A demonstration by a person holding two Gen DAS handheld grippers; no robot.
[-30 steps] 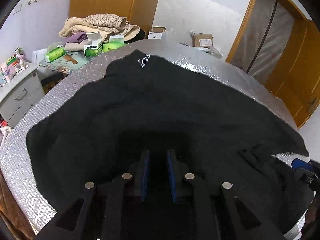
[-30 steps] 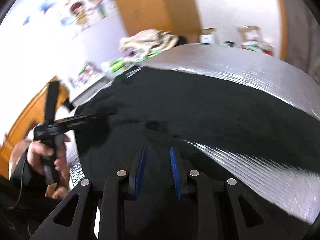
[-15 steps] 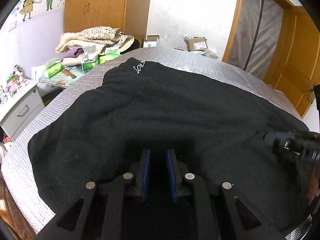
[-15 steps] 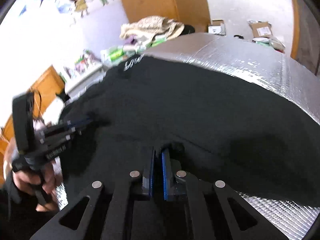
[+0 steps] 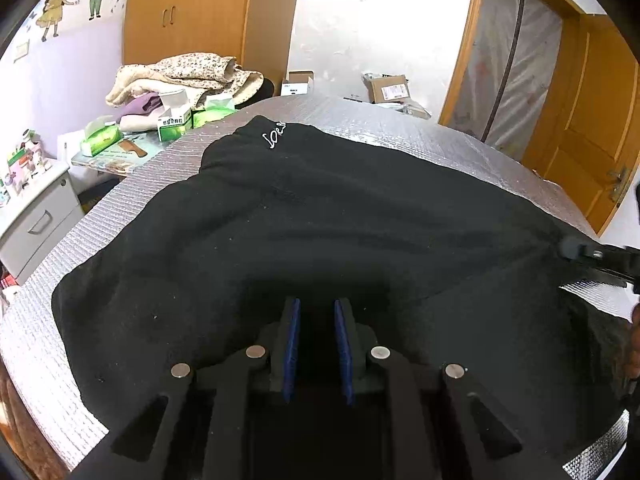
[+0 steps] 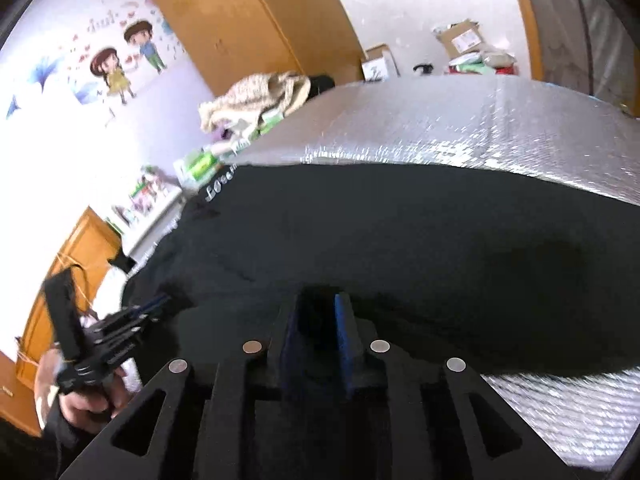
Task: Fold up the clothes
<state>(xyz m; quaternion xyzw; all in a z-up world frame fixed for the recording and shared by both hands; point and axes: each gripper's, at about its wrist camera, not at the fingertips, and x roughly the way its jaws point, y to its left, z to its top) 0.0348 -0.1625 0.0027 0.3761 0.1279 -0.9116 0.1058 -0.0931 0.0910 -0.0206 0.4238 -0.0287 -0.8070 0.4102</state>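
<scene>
Black garment spread on the foil-covered table, near hem toward both grippers: right gripper, pinched shut 0.5 s ago, now parted w/ cloth apparently between pads; left gripper remains parted — regrip likely before folding.

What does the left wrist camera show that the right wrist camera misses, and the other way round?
Only the left wrist view shows the grey drawer cabinet and the wooden door with its handle. Only the right wrist view shows the person's hand that holds the left hand-held gripper. Both show the black garment with white lettering spread on the silver mat, the pile of blankets, the wooden wardrobe and the cartoon wall sticker.
</scene>
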